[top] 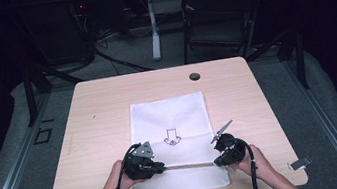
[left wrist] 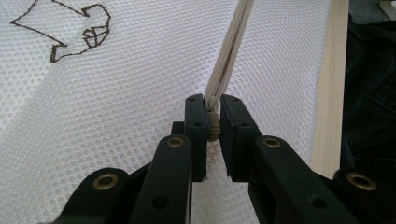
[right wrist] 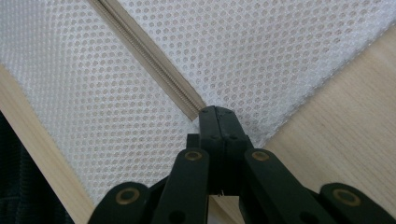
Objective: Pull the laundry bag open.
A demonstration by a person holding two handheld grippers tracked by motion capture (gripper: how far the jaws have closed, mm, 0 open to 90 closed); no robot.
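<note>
**White mesh bag: zipper gripped at both ends, not yet run**

Wood table (top: 106, 98) carries everything. We see the mesh bag (top: 170, 117) lying flat along the near-middle of the table, its bottom edge close to the near edge and a small embroidered arrow mark (top: 171, 137) at its centre. The beige zipper (top: 189, 165) runs across the bag's near end, parallel to the table's near edge.

Left gripper (left wrist: 212, 116): jaws nearly together, pinching the zipper pull (left wrist: 213, 127) at the left end of the track. Right gripper (right wrist: 218, 114): jaws pressed fully together, clamping the bag's fabric right where the zipper tape ends, near the bag's right edge.

Our read on progress:
- done: bag laid flat, both grips set, track pulled taut between them
- left: the slide itself; the pull sits at the left end, so the whole track is still to travel
- can't tell from these views whether the teeth are meshed or parted
</note>
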